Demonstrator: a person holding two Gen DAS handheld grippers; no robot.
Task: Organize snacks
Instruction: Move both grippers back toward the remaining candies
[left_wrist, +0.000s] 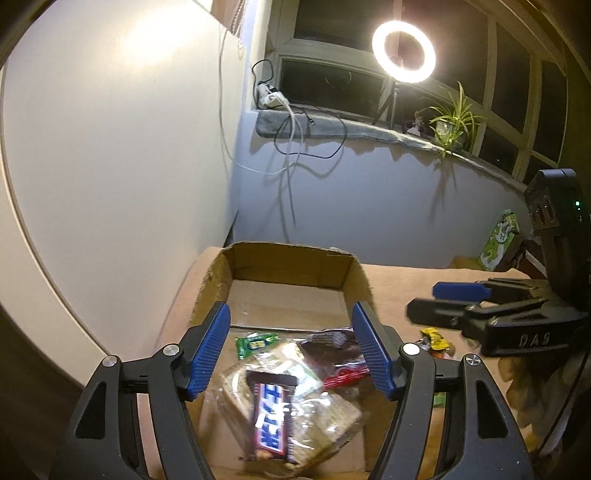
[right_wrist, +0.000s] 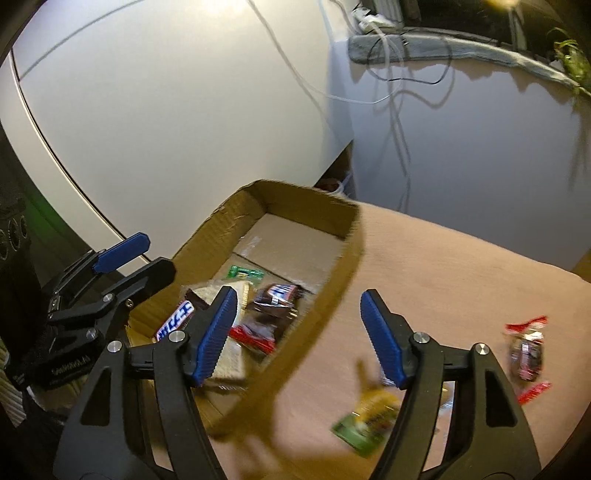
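Beside the cardboard box (right_wrist: 354, 236), two blurred snacks (right_wrist: 369, 421) half-hidden under the spread, empty right gripper (right_wrist: 299, 332); left gripper (left_wrist: 291, 347) likewise spread.

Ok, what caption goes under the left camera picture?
Open left gripper hovers over snacks in the cardboard box.

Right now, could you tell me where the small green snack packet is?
The small green snack packet lies inside the brown cardboard box, on its floor just beyond the snack pile, left of centre in the left wrist view.

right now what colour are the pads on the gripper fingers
Blue, ribbed pads on black arms; clearest in the left wrist view.
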